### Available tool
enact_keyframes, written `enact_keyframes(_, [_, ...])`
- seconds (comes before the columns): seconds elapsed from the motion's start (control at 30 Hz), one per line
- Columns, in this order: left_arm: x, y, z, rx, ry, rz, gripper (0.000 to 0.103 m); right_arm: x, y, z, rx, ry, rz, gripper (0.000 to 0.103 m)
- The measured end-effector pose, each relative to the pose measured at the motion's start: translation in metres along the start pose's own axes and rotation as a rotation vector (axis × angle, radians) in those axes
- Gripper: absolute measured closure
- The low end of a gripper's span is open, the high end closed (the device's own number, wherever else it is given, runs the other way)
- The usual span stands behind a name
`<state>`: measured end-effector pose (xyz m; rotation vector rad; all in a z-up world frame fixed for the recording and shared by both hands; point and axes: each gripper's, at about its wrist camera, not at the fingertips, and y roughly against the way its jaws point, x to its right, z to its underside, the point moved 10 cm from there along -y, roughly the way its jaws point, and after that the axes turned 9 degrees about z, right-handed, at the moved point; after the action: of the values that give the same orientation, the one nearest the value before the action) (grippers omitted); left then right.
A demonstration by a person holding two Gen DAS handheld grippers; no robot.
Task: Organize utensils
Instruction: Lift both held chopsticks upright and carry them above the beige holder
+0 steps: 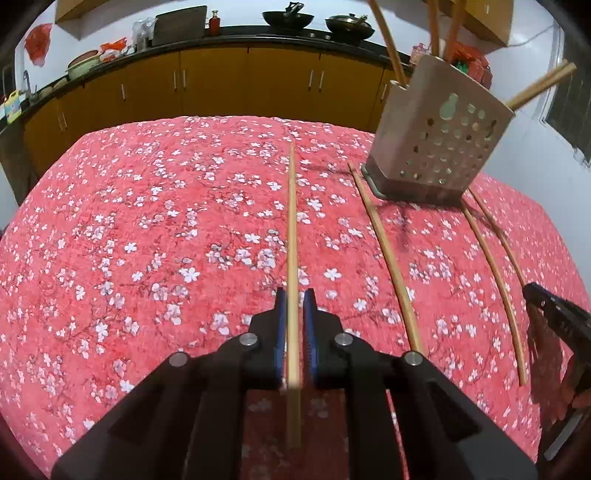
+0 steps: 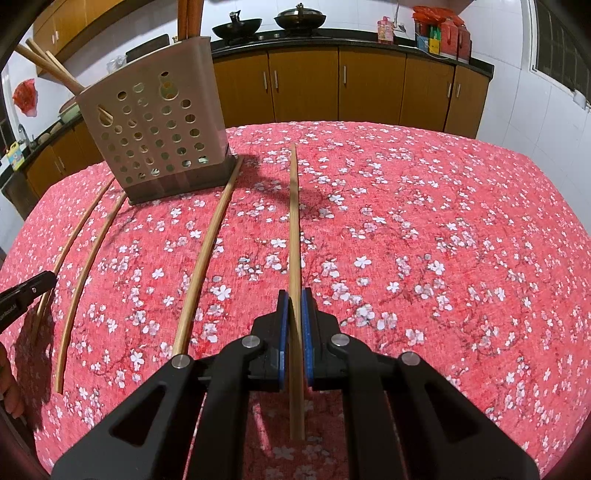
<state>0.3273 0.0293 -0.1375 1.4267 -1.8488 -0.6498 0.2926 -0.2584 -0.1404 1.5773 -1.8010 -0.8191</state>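
Note:
My left gripper [image 1: 294, 295] is shut on a wooden chopstick [image 1: 292, 221] that points forward over the red floral tablecloth [image 1: 147, 240]. My right gripper [image 2: 294, 295] is shut on another chopstick [image 2: 294, 221], also pointing forward. A perforated beige utensil holder [image 1: 439, 144] stands on the table with several chopsticks in it; it also shows in the right wrist view [image 2: 155, 136]. Three loose chopsticks lie on the cloth near the holder: one beside its base [image 1: 388, 254] [image 2: 207, 254], two on the other side [image 1: 495, 280] [image 2: 88, 258]. The right gripper's tip shows at the left view's right edge [image 1: 554, 314].
Yellow-brown kitchen cabinets [image 1: 221, 81] with a dark counter run behind the table, carrying two woks [image 1: 288, 18], bottles and bags. A window is at the right [image 2: 561, 44]. The left gripper's tip shows at the right view's left edge [image 2: 26, 291].

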Motion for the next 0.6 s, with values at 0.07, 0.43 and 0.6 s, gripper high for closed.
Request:
enact_keyframes(0.07, [0.002,0.001,0.002,-0.003,-0.007,0.002,0.091,0.000,0.001,0.001,0.003,-0.003,-0.006,0.095])
enact_keyframes(0.43, [0.009,0.007,0.012,-0.011,-0.033,-0.006,0.091,0.000,0.003,0.002,0.007,-0.009,-0.013,0.095])
enact_keyframes(0.6, [0.011,0.007,0.013,-0.022,-0.075,-0.037,0.094,-0.001,0.005,0.001,0.009,0.000,-0.015,0.095])
